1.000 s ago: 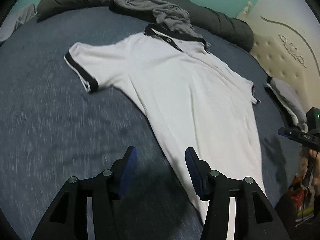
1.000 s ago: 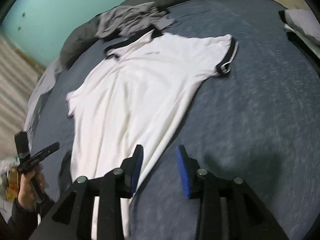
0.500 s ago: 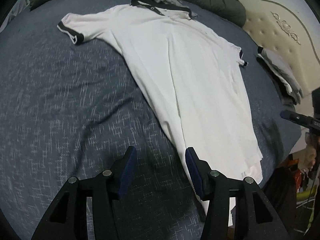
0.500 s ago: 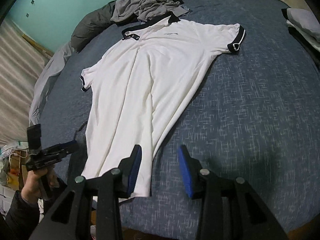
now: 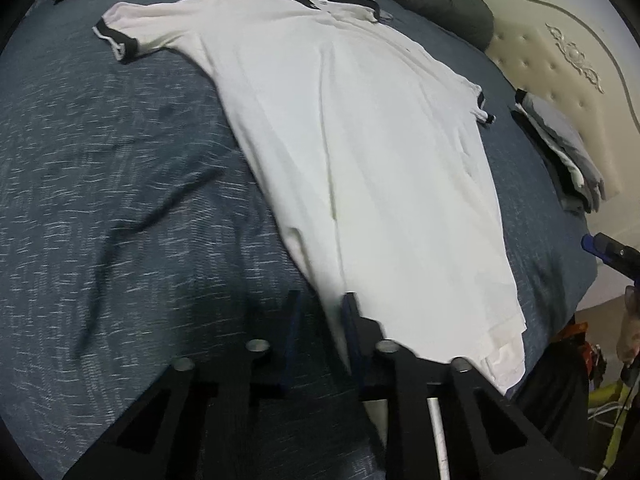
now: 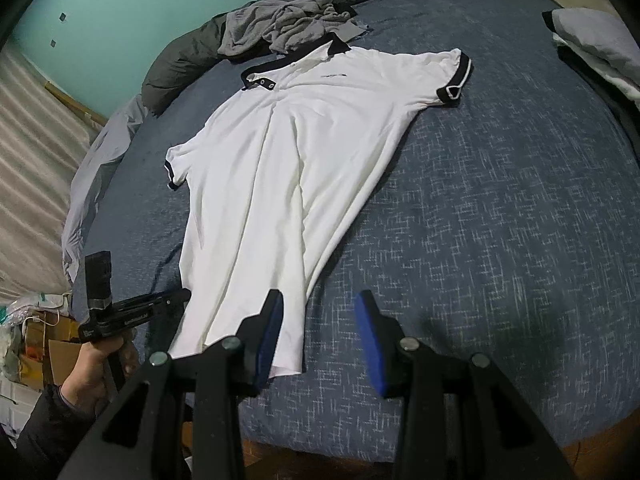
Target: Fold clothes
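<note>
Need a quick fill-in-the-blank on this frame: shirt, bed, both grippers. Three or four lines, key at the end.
1. The white polo shirt lies spread flat on the blue bedspread; its collar and sleeve cuffs are ____ in colour.
2. The right gripper is ____, holding nothing.
3. The crumpled garment beyond the shirt's collar is ____.
4. The left gripper sits at the shirt's ____ edge, opposite the collar.

Missing words: black; open; grey; bottom
</note>
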